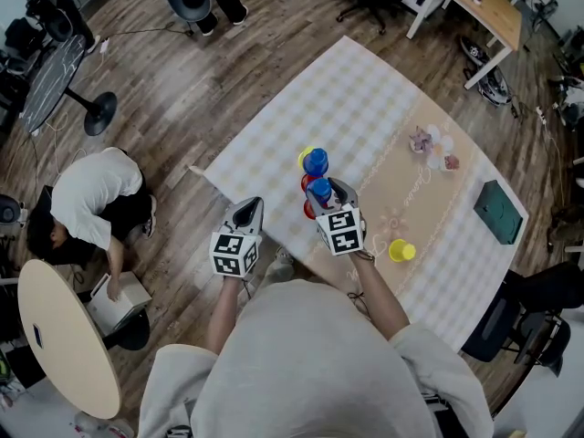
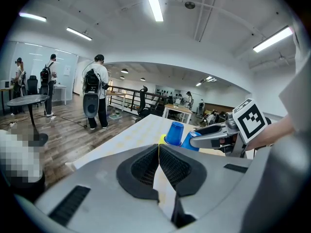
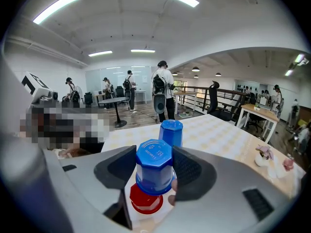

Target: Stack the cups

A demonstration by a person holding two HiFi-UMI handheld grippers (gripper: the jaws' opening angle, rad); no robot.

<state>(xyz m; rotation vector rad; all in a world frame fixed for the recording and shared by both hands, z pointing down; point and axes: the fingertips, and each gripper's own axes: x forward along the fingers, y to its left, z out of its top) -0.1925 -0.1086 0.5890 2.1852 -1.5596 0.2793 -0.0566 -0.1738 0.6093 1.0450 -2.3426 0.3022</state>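
- At the near left edge of the bench: left tongs, clenched, pads pressed together with nothing between them; clear of every cup.
- Just to the right: right tongs, clenched on an inverted blue cup, one pad against each side of its wall.
- Directly beneath the held blue cup: inverted red cup, standing on the bench; contact between the two not determinable.
- To the right of the right tongs: yellow cup, lying on its side on the tan strip of the bench cover, apart from the other cups.
- Just beyond the held cup: second blue cup, inverted, touched by neither tongs.
- Beside that, at its left: second yellow cup, mostly hidden behind it.
- Across the bench: pale checked cloth, with the tan strip along the right side.
- Farther along the tan strip: small pink-and-white ornaments.
- Near the right edge of the bench: flat dark green case.
- On the wood-plank floor, left of the bench: crouching person in a white top, next to a round tabletop.
- At the far end of the room: wooden desk.
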